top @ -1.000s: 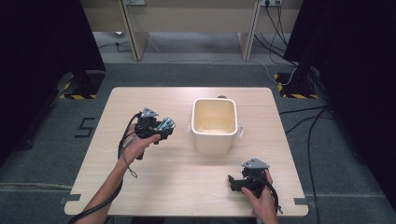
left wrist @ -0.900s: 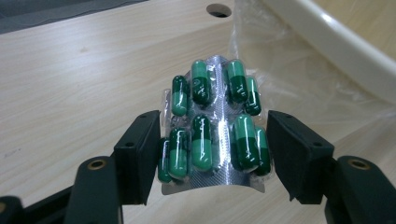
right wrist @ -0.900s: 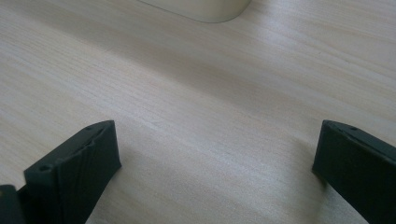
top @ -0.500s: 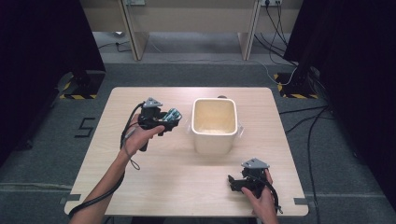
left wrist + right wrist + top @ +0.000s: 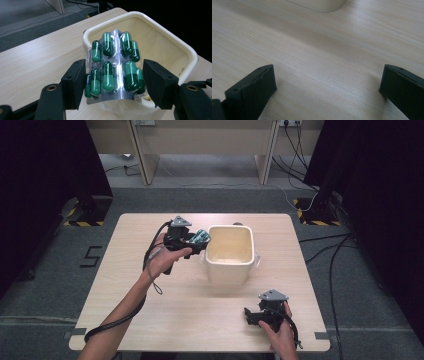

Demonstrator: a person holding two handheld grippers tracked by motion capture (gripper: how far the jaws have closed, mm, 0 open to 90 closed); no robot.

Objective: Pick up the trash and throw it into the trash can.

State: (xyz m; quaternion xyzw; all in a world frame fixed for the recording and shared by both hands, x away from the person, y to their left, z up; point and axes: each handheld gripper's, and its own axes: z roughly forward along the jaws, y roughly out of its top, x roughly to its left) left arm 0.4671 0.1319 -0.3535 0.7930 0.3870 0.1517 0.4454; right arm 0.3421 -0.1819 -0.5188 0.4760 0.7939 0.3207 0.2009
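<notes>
Your bench point(image 5: 150, 320) is carrying the cream bin point(image 5: 229, 269) at its middle. Your left tool point(image 5: 113, 75) is clamping a blister pack of green capsules point(image 5: 113, 65) at the bin's left rim, while your right tool point(image 5: 327, 85) is resting on the bench near its front edge, jaws standing wide apart.

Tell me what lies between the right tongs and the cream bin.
Only bare wooden table. The high view shows the stretch from the right tongs to the cream bin with nothing on it; the right gripper view agrees.
</notes>
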